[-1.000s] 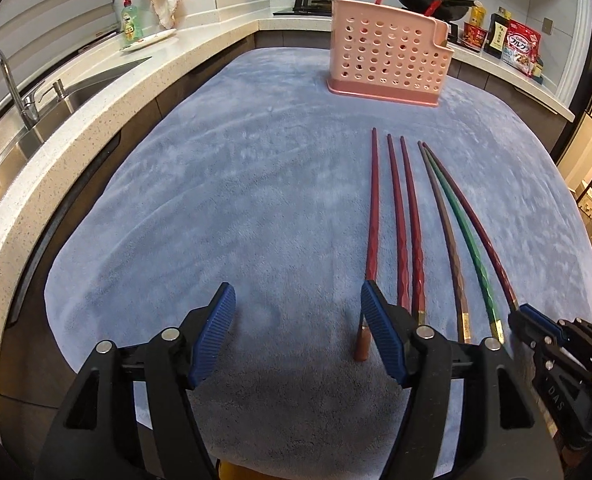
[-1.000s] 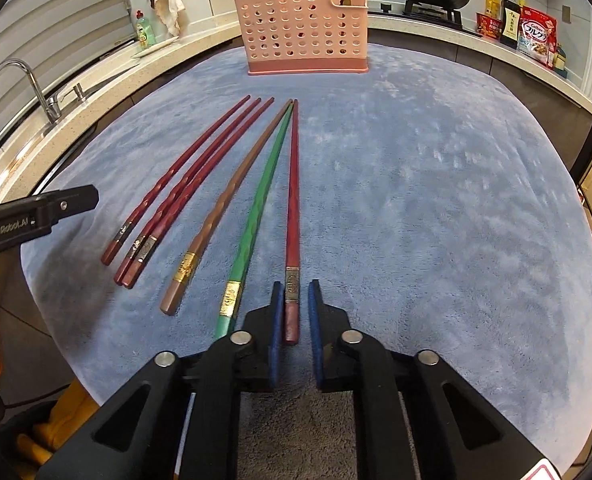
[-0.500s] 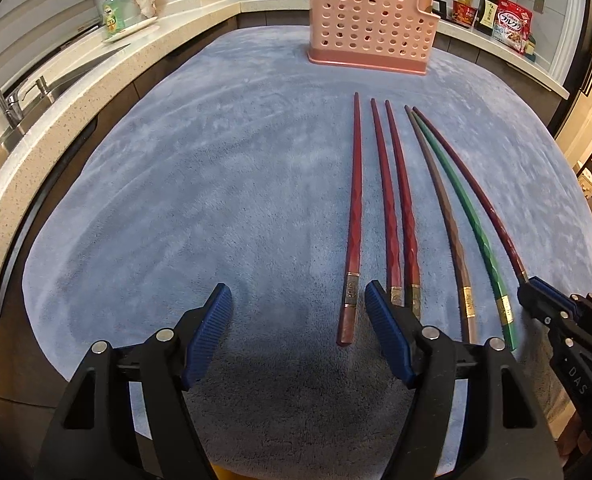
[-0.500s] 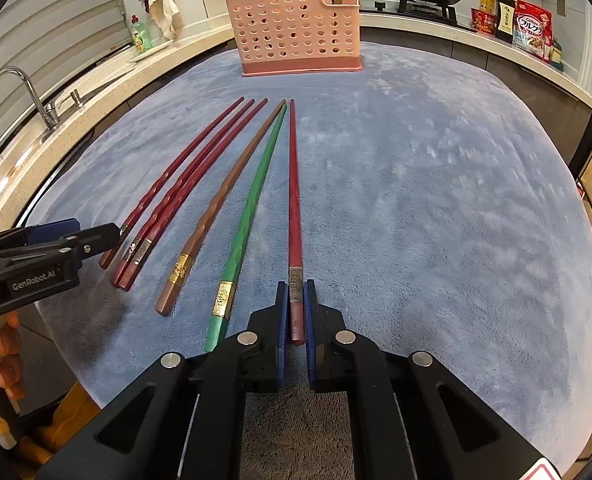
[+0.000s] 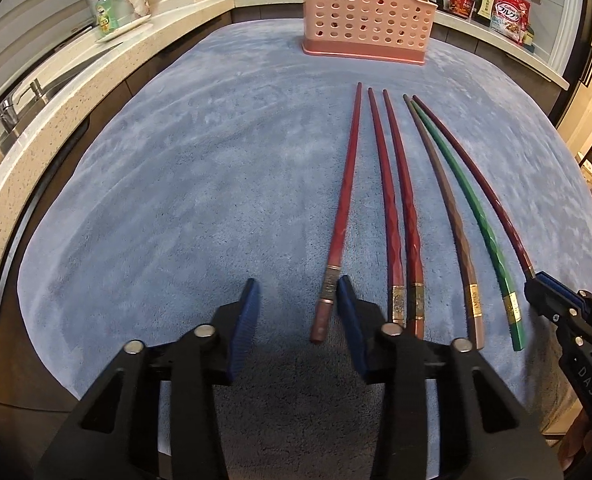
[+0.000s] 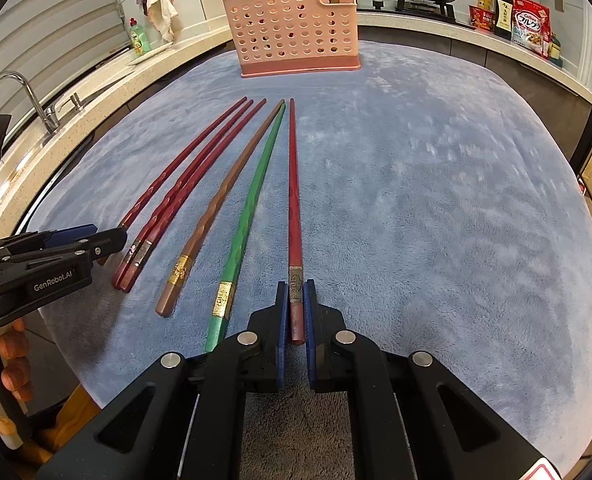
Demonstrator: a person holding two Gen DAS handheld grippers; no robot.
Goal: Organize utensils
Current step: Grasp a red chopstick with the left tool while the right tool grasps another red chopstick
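Left wrist view: the left gripper (image 5: pixel 298 312) sits at the bottom centre of the frame, its jaws closing with a clear gap left between the blue pads. The handle end of the leftmost red chopstick (image 5: pixel 346 204) lies in that gap, just beside the right-hand pad (image 5: pixel 350 320); whether they touch I cannot tell, and the left-hand pad is well apart from it. Six chopsticks lie side by side on the blue-grey cloth (image 5: pixel 175 200), tips toward the top of the frame: three red ones at the left, then a brown chopstick (image 5: pixel 444 208), a green chopstick (image 5: pixel 468 208) and a dark red chopstick (image 5: pixel 484 196). One pink perforated basket (image 5: pixel 364 16) stands at the upper centre of the frame. The right gripper (image 5: pixel 536 286) enters at the lower right edge, pinching the handle end of the dark red chopstick.

Right wrist view: the right gripper (image 6: pixel 294 320) fills the bottom centre, its pads pressed nearly together on the handle of the dark red chopstick (image 6: pixel 293 200) (its butt end shows between the pads). The same six chopsticks fan toward the upper centre, where the pink perforated basket (image 6: pixel 291 28) stands with a few utensils poking above its rim. The left gripper (image 6: pixel 107 240) comes in at the left edge, at the handle of the leftmost red chopstick (image 6: pixel 183 160).
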